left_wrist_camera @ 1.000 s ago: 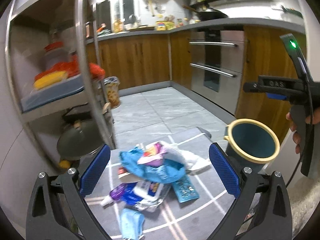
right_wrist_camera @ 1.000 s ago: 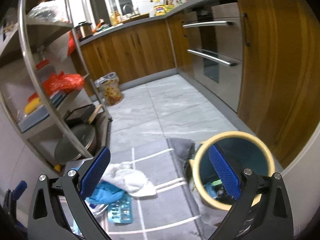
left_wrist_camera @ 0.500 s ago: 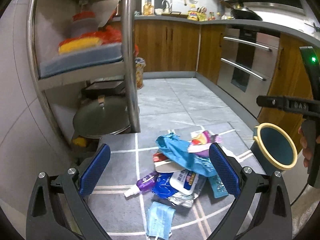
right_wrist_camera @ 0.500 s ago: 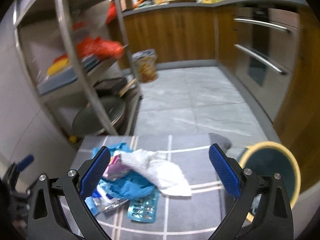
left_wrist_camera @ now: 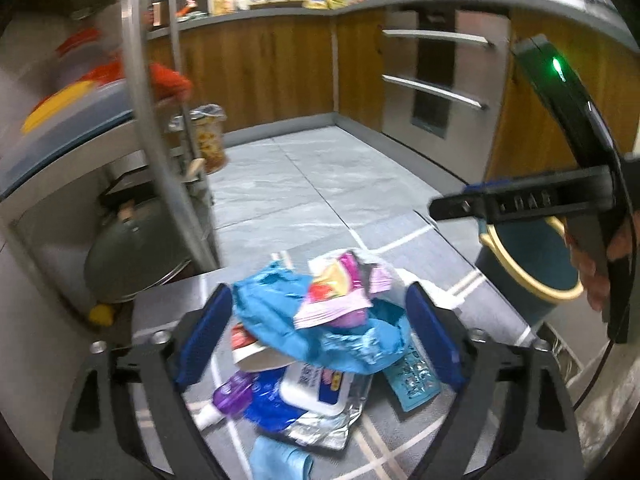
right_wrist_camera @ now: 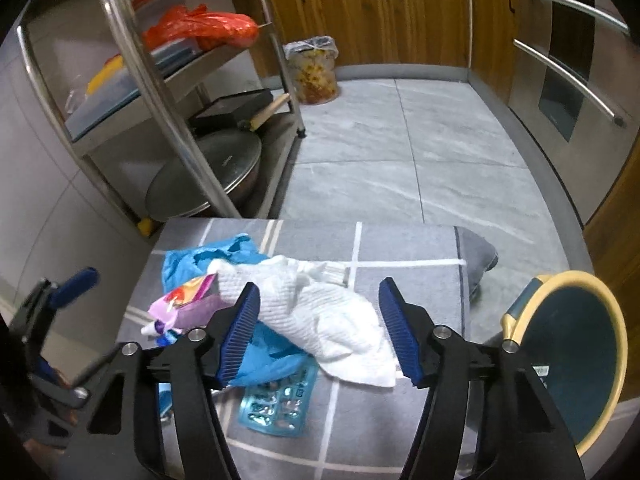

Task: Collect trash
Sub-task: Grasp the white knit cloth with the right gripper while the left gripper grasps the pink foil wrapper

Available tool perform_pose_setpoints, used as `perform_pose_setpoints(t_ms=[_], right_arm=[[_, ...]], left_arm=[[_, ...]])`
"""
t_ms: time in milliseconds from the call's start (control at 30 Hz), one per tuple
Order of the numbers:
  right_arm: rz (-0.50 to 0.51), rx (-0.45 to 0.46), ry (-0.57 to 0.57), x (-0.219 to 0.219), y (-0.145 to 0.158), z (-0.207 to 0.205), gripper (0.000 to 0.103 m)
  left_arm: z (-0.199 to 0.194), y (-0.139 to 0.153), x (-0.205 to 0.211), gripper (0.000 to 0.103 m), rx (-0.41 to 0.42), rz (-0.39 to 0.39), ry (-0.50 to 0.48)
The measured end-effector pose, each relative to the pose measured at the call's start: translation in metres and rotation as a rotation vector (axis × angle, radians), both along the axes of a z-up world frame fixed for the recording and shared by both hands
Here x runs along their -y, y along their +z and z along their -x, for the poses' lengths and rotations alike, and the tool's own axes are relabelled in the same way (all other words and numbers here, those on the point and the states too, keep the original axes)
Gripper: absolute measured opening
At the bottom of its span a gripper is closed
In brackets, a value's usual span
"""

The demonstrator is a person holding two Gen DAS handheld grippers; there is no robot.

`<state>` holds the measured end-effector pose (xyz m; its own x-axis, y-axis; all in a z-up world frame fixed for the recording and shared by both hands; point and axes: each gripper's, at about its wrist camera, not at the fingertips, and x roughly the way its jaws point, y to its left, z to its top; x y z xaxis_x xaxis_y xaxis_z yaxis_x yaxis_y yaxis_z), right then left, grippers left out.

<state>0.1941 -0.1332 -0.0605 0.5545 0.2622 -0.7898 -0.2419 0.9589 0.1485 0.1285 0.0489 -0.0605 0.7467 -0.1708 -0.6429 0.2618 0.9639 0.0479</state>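
A pile of trash lies on a grey mat (right_wrist_camera: 400,248). My left gripper (left_wrist_camera: 320,336) is open, its pads either side of a crumpled blue wrapper (left_wrist_camera: 280,312) and a pink snack packet (left_wrist_camera: 340,284). Below lie a white wipes pack (left_wrist_camera: 316,384), a purple bottle (left_wrist_camera: 228,396) and a teal blister pack (left_wrist_camera: 412,376). My right gripper (right_wrist_camera: 320,328) is open, straddling a crumpled white paper towel (right_wrist_camera: 324,312). The blue wrapper (right_wrist_camera: 188,260), pink packet (right_wrist_camera: 180,300) and blister pack (right_wrist_camera: 276,404) show there too. A dark teal bin with a yellow rim (right_wrist_camera: 576,356) stands at the right, also in the left wrist view (left_wrist_camera: 532,256).
A steel shelf rack (right_wrist_camera: 160,92) with pots and a red bag stands at the left. Wooden cabinets (right_wrist_camera: 380,8) and an oven (right_wrist_camera: 568,64) line the back and right. A lined waste basket (right_wrist_camera: 314,68) stands on the tiled floor. A blue face mask (left_wrist_camera: 280,460) lies near the pile.
Both grippers have come down closer to the trash pile and their jaws have narrowed. The right gripper now straddles the white paper towel; the left one straddles the blue wrapper.
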Motion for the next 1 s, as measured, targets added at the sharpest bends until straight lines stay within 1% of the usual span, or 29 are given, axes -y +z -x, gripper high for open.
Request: perform_pose_setpoints(t_ms=[67,133,200,233,267,300,333,367,400,433,567,700,767,867,933,967,1000], right_arm=[[-0.016,-0.01,-0.005,0.003,-0.001,-0.003,0.062],[-0.024,-0.017,0.003,0.003,-0.003,-0.004,0.062],[-0.024,-0.038,0.011,0.002,-0.009,-0.006,0.062],[-0.021,-0.045,0.019,-0.001,-0.011,-0.006,0.062],[-0.015,-0.049,0.033,-0.003,-0.013,-0.005,0.062],[-0.002,-0.046,0.057,-0.008,-0.014,-0.005,0.062],[0.013,-0.04,0.081,-0.013,-0.016,-0.005,0.062],[0.023,-0.04,0.103,-0.017,-0.018,-0.005,0.062],[0.03,-0.045,0.12,-0.02,-0.021,-0.006,0.061],[0.036,-0.048,0.129,-0.022,-0.022,-0.006,0.061],[0.068,-0.07,0.187,-0.032,-0.032,-0.008,0.061],[0.088,-0.083,0.23,-0.041,-0.04,-0.01,0.061],[0.101,-0.09,0.252,-0.047,-0.045,-0.011,0.061],[0.148,-0.096,0.29,-0.06,-0.055,-0.012,0.06],[0.176,-0.105,0.305,-0.068,-0.061,-0.014,0.053],[0.178,-0.113,0.309,-0.071,-0.064,-0.015,0.045],[0.179,-0.127,0.313,-0.073,-0.068,-0.017,0.033]], left_arm=[[-0.007,-0.004,0.007,0.075,-0.008,-0.015,-0.015],[-0.011,-0.007,0.012,0.072,-0.012,-0.027,-0.021],[-0.013,-0.009,0.015,0.064,-0.02,-0.026,-0.032],[-0.014,-0.009,0.017,0.056,-0.023,-0.023,-0.041],[-0.015,-0.01,0.019,0.05,-0.031,-0.024,-0.054],[-0.016,-0.011,0.021,0.049,-0.035,-0.033,-0.062],[-0.017,-0.011,0.022,0.04,-0.038,-0.041,-0.067],[-0.019,-0.013,0.023,0.02,-0.052,-0.046,-0.081],[-0.02,-0.014,0.022,0.011,-0.066,-0.037,-0.093],[-0.021,-0.014,0.021,0.009,-0.075,-0.029,-0.099],[-0.019,-0.009,0.015,0.009,-0.065,-0.008,-0.099],[-0.02,-0.005,0.004,0.009,-0.066,0.043,-0.086],[-0.023,-0.005,0.002,0.009,-0.069,0.049,-0.085],[-0.024,-0.007,0.001,0.009,-0.079,0.049,-0.088],[-0.025,-0.008,0.0,0.009,-0.086,0.052,-0.093],[-0.025,-0.008,0.0,0.009,-0.086,0.055,-0.096],[-0.026,-0.007,0.0,0.009,-0.086,0.058,-0.096]])
